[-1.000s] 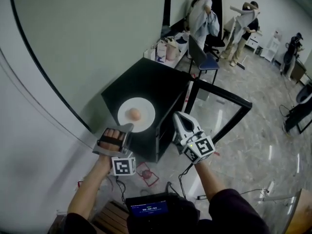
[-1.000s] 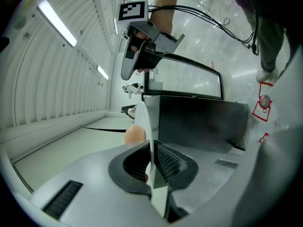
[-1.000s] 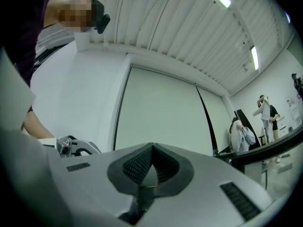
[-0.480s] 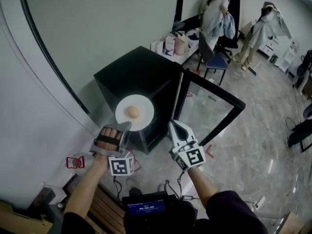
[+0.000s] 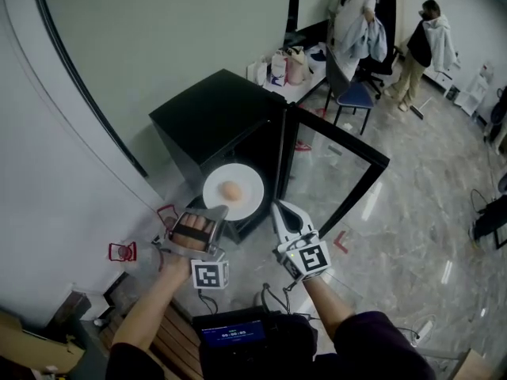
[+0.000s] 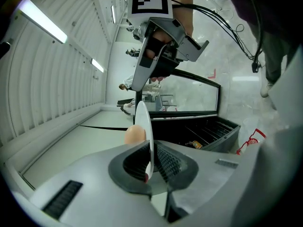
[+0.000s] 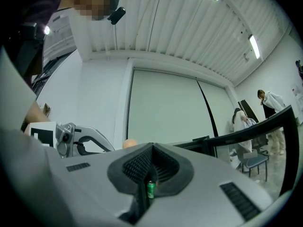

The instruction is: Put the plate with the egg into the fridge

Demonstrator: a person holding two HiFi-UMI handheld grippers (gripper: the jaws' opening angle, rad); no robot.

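Observation:
A white plate [image 5: 234,191] carrying a brown egg [image 5: 230,189] hangs level in front of the open black fridge [image 5: 215,115]. My left gripper [image 5: 214,211] is shut on the plate's near rim. In the left gripper view the plate [image 6: 143,123] stands edge-on between the pads, with the egg [image 6: 135,135] behind it and the fridge's dark inside [image 6: 204,131] beyond. My right gripper [image 5: 280,209] is shut and holds nothing, just right of the plate, next to the glass door [image 5: 337,167] that stands swung open. In its own view the right gripper [image 7: 147,186] is pressed together.
Two people [image 5: 356,18] stand at the back right beside a blue chair [image 5: 355,96] and a table with bags [image 5: 287,64]. Red wire items [image 5: 122,252] lie on the floor at the left by the wall. Cables trail from a screen device [image 5: 234,333] at my waist.
The plate with the egg has come down from above the fridge top to the front of its opening. Both grippers moved with it, and the left one's grip is unchanged.

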